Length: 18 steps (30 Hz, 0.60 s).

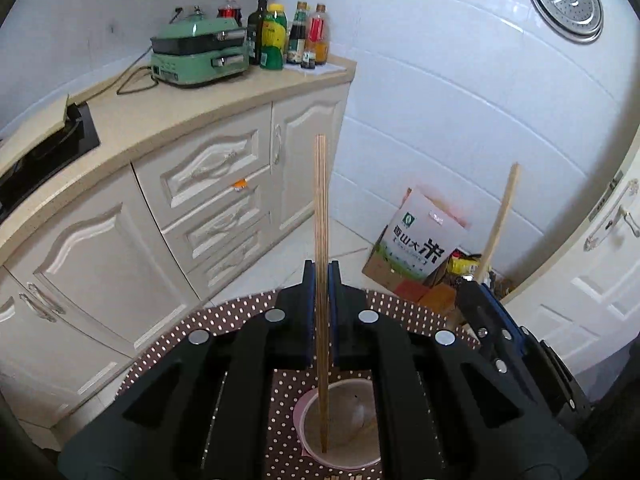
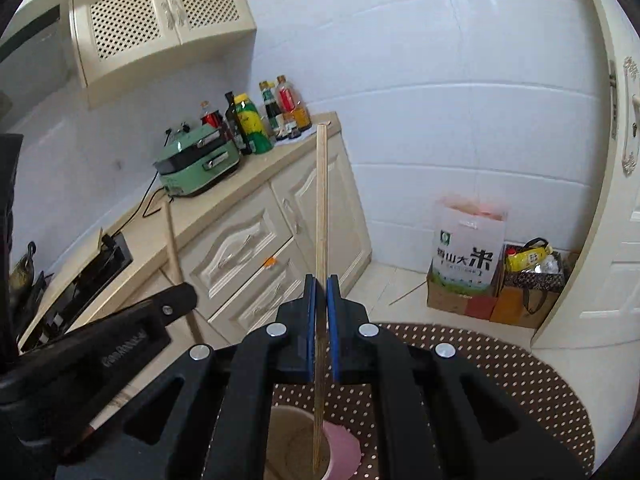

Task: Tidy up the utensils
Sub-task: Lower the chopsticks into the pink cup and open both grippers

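My left gripper [image 1: 321, 272] is shut on a wooden chopstick [image 1: 321, 216] held upright, with its lower tip down inside a pink paper cup [image 1: 340, 424] on the dotted table. My right gripper [image 2: 321, 284] is shut on a second, paler chopstick [image 2: 321, 200], also upright, its tip inside the same cup [image 2: 304, 440]. The right gripper with its chopstick [image 1: 500, 220] shows at the right of the left wrist view. The left gripper with its chopstick [image 2: 176, 256] shows at the left of the right wrist view.
The cup stands on a round table with a brown dotted cloth [image 2: 500, 364]. Beyond are cream cabinets [image 1: 216, 184], a counter with a green cooker [image 1: 200, 52] and bottles [image 1: 280, 36], a stove [image 1: 44, 148], and a rice bag [image 1: 420, 240] on boxes on the floor.
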### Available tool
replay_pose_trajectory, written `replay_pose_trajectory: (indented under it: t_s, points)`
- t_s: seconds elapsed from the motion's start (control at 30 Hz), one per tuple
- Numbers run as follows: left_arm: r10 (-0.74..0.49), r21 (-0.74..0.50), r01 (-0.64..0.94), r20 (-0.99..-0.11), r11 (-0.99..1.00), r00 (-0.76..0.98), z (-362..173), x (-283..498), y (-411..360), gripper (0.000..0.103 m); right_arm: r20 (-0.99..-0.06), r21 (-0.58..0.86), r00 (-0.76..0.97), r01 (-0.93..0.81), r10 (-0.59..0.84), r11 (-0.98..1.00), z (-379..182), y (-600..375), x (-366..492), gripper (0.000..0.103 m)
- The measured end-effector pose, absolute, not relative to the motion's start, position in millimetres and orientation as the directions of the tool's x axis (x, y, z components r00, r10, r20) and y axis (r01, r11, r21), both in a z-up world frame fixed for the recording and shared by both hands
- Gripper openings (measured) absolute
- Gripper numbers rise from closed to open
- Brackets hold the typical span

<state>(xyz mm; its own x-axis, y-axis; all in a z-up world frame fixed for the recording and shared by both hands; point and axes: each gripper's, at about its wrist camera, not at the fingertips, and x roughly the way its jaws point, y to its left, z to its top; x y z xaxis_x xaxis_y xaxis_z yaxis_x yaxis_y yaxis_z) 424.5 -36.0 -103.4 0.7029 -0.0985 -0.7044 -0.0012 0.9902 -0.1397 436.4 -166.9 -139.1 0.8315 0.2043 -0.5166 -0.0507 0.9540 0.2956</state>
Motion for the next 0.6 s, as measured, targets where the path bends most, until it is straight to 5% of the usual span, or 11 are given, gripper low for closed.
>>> replay_pose_trajectory:
  t_s: [0.6]
  points:
    - [-0.225, -0.192, 0.124, -0.704, 0.974, 0.674, -132, 402, -27, 0.007, -0.592, 0.332, 0.741, -0.135, 0.318, 0.933, -164, -165, 425, 0.008]
